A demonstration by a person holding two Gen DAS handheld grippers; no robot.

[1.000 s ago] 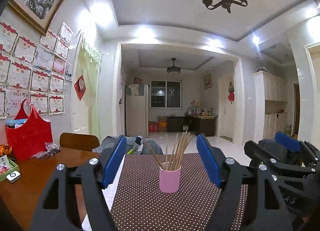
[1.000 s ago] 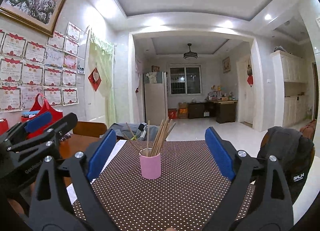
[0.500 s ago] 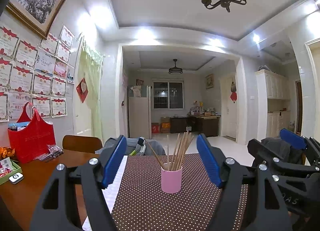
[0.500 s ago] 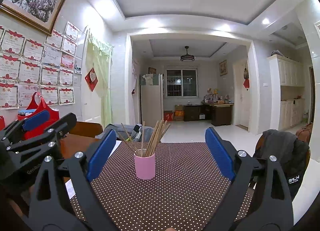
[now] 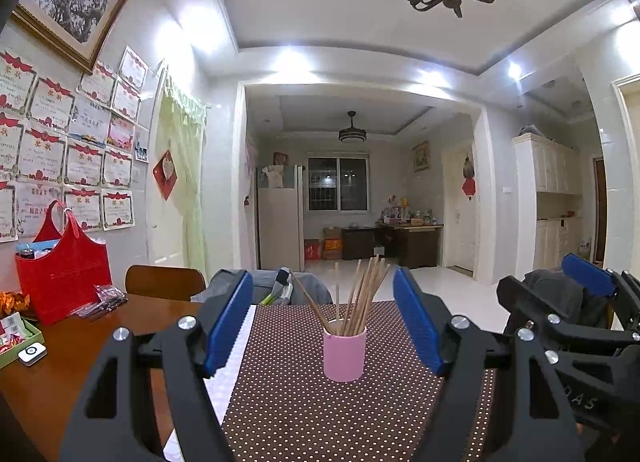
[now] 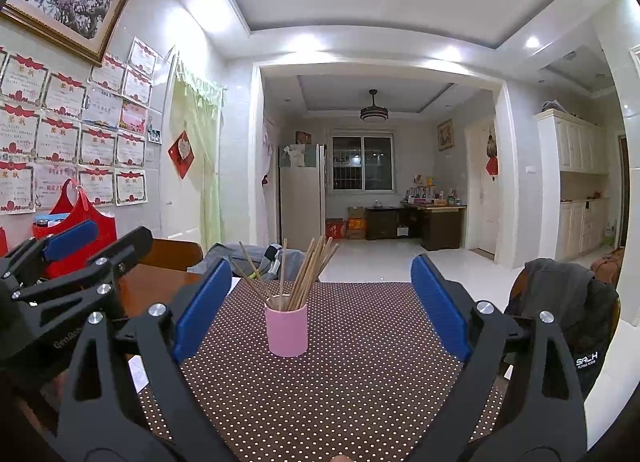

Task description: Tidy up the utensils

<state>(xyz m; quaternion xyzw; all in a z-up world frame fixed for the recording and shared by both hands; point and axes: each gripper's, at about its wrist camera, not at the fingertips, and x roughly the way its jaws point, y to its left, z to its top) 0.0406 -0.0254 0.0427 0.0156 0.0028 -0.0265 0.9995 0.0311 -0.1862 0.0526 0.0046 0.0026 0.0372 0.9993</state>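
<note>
A pink cup (image 5: 344, 350) stands upright on a brown dotted tablecloth (image 5: 300, 414) and holds several wooden chopsticks (image 5: 362, 294) that fan out of its top. It also shows in the right wrist view (image 6: 287, 329) with the chopsticks (image 6: 308, 274). My left gripper (image 5: 322, 322) is open and empty, with the cup ahead between its blue pads. My right gripper (image 6: 320, 302) is open and empty, and the cup stands ahead, left of its centre. Both grippers are apart from the cup. Each gripper shows at the edge of the other's view.
A red bag (image 5: 64, 282), small packets (image 5: 106, 302) and a green box (image 5: 16, 338) sit on the wooden table (image 5: 80, 350) at left. A wooden chair (image 5: 164, 282) stands behind the table. A chair with a dark jacket (image 6: 568, 318) is at right.
Both views have tilted up slightly and the cup sits a little lower in the frames. In the right wrist view the cup has drifted left. Both grippers stay open.
</note>
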